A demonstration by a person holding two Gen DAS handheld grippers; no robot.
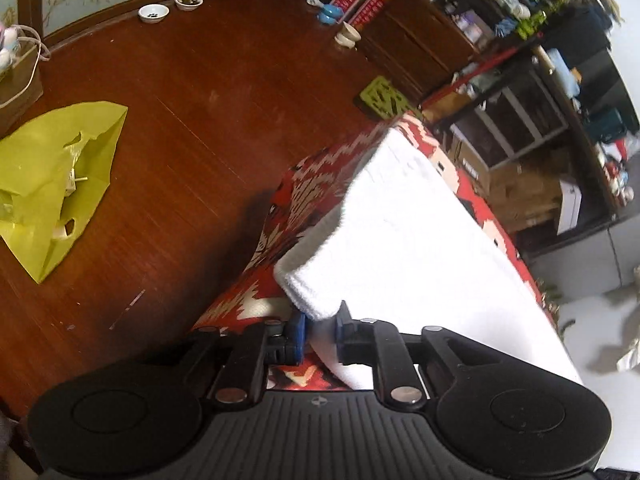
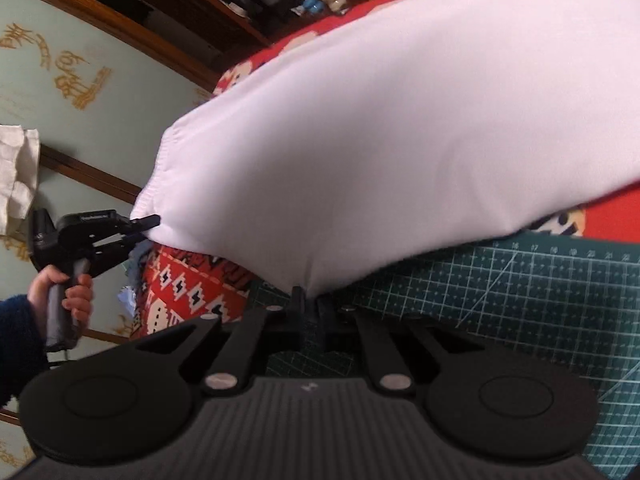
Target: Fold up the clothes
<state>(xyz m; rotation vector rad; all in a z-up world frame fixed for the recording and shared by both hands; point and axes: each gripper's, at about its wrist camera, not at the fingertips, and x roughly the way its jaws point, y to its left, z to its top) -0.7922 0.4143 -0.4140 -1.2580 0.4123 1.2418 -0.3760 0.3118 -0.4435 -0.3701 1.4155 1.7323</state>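
Both claws clamp corners of the white fabric garment (image 2: 380, 140), left claw (image 1: 320, 330) and right claw (image 2: 310, 300), lifting that edge to fold it.

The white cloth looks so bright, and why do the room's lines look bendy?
Left wrist view: the white cloth is washed out by glare, its weave nearly lost; shelves curve from fisheye distortion. Right wrist view: the cloth looks soft and bluish, the cutting mat grid bows.
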